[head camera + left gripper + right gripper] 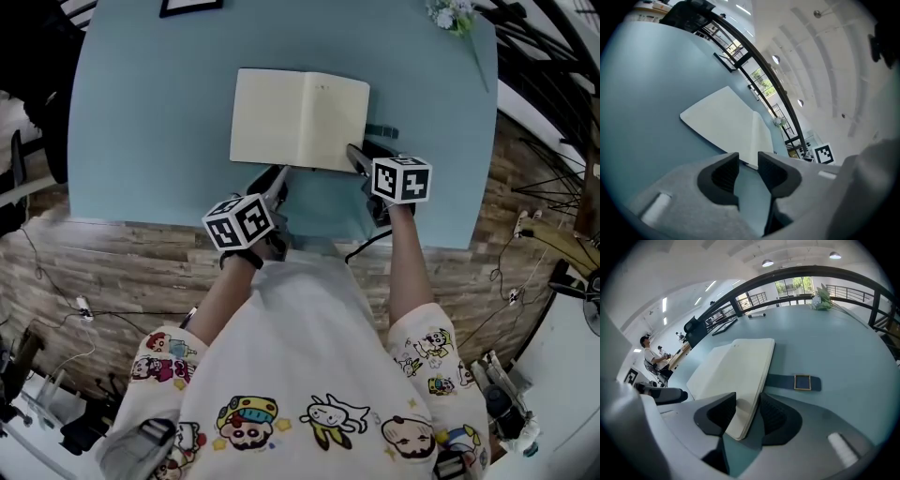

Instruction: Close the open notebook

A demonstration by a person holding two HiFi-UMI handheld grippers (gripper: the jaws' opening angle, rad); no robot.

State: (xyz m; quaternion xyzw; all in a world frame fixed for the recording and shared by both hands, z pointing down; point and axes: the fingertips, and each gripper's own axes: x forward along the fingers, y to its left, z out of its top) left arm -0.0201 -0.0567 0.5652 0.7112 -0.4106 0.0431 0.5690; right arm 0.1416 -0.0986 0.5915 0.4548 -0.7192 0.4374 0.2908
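Observation:
An open cream-paged notebook (300, 120) lies flat on the light blue table (141, 112). In the left gripper view the notebook (726, 124) lies just past the jaws. My left gripper (279, 178) hovers at its near edge by the spine, and in its own view the left gripper (747, 171) is open with only table between the pads. My right gripper (356, 155) is at the near right corner. In its own view the right gripper (747, 413) is open around the notebook (736, 371) corner, with a gap at the left pad.
A blue elastic strap with a square tag (794, 381) sticks out from under the notebook's right side, also seen as the strap (382, 131) from above. Flowers (453, 14) lie at the table's far right and a dark frame (190, 6) at the far edge. The table's near edge is close behind both grippers.

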